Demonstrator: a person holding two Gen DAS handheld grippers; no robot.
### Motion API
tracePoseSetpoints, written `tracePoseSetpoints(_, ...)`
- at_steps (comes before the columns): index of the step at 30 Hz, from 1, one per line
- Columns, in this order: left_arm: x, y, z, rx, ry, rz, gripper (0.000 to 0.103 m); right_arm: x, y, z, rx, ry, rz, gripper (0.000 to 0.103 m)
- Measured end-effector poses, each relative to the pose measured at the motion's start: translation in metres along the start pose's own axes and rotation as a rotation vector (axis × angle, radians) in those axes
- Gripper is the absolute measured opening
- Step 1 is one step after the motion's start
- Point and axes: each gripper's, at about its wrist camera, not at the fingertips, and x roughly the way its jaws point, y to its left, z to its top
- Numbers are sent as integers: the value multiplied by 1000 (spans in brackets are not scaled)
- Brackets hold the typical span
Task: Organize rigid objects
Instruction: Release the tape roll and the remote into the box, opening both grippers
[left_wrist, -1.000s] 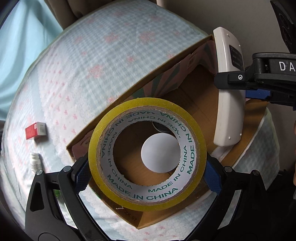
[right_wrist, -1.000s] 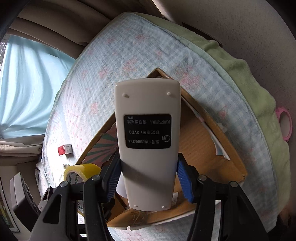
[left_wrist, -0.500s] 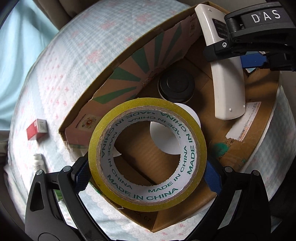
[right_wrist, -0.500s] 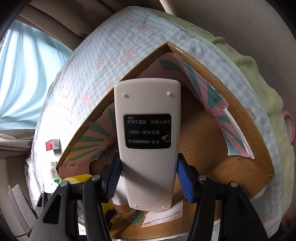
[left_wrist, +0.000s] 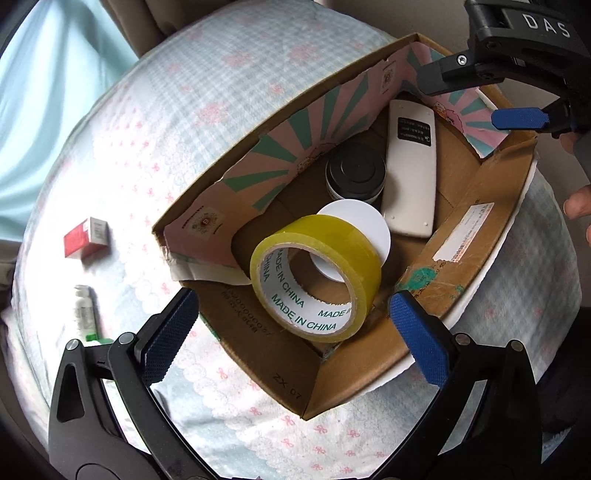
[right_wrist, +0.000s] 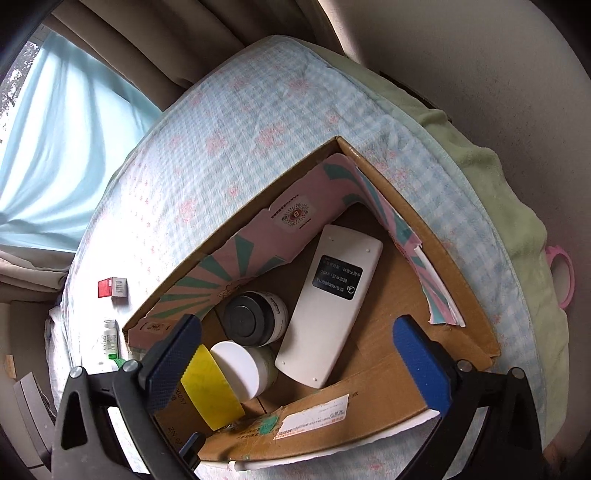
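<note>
An open cardboard box (left_wrist: 373, 365) (right_wrist: 384, 398) sits on the bed. Inside lie a white remote (left_wrist: 410, 166) (right_wrist: 332, 306), face down, a black-lidded jar (left_wrist: 356, 175) (right_wrist: 251, 321), a white-lidded jar (left_wrist: 364, 225) (right_wrist: 240, 369) and a yellow tape roll (left_wrist: 317, 280) (right_wrist: 210, 391) standing on edge. My left gripper (left_wrist: 291, 336) is open and empty, just above the tape roll. My right gripper (right_wrist: 299, 365) is open and empty above the remote; it also shows in the left wrist view (left_wrist: 480, 96).
On the checked bedsheet (left_wrist: 184, 110) left of the box lie a small red-and-white carton (left_wrist: 86, 238) (right_wrist: 112, 288) and a white bottle with a green cap (left_wrist: 85, 314) (right_wrist: 109, 338). A green blanket (right_wrist: 498, 206) and a pink ring (right_wrist: 563, 277) lie at the right.
Both grippers opened. The tape roll dropped from the left gripper into the box, and the remote left the right gripper and now lies in the box. Both grippers pulled back.
</note>
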Motion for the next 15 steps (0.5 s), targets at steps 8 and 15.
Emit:
tracePoseSetpoints(8, -35, 11, -7, -77, -48, 15, 103, -29, 9, -10, -31, -19, 8, 103)
tracePoseSetpoints(15, -77, 19, -18, -129, -110, 28, 103, -64, 28, -19, -71, -66, 15, 103)
